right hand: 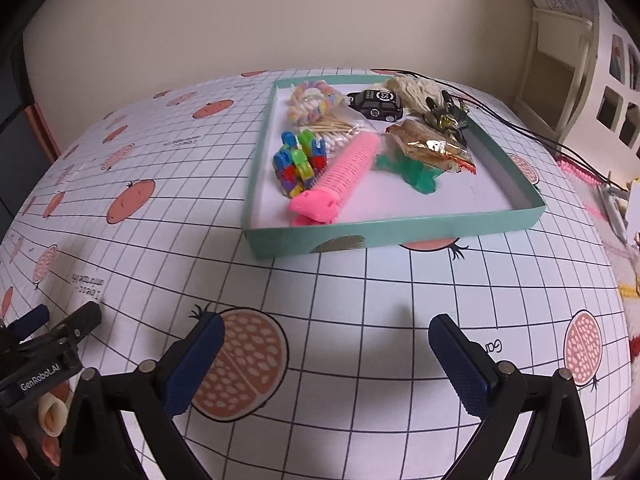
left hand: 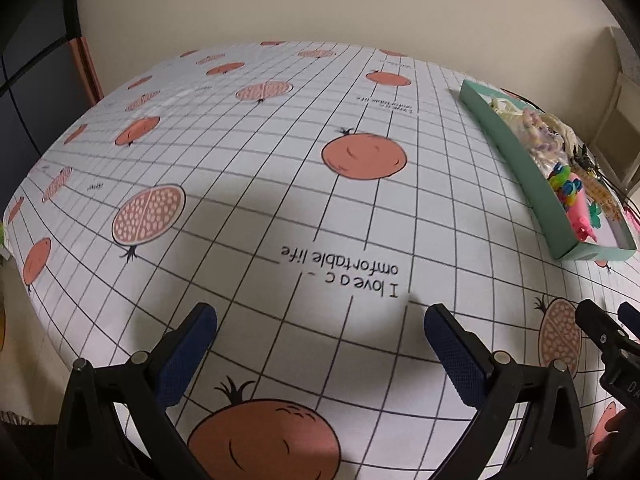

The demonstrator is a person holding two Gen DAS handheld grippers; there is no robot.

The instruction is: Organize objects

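— Tablecloth (left hand: 280,184) fills my left wrist view: white, gridded, printed with pomegranates and a line of text. What do you make of the left gripper (left hand: 320,340)?

— Jaws spread wide, nothing between the blue pads (left hand: 188,356), hovering over bare cloth.

— I see the teal tray (left hand: 516,160) far to the right there, edge-on, with a jumble of small items showing over its wall. The tip of the right gripper (left hand: 608,328) pokes in at the lower right edge.

— And the right wrist view?

— The tray (right hand: 384,232) sits straight ahead on the cloth, well apart from the right gripper (right hand: 326,344), whose jaws are also wide and empty. It's shallow, square, white inside.

— Contents?

— I count a pink ribbed clip (right hand: 340,172) lying diagonally near the front wall, a cluster of multicoloured plastic pieces (right hand: 300,160) just to its left, and a pastel twisted rope (right hand: 312,100) at the back left. A black toy car (right hand: 376,106) sits at the back, a cream bundle (right hand: 412,88) beside it, and a gold-foil snack packet (right hand: 432,146) overlapping a green plastic piece (right hand: 416,172). There are cotton swabs (right hand: 340,136) in the middle.

— Anything else?

— The left gripper (right hand: 52,328) shows at the left edge.
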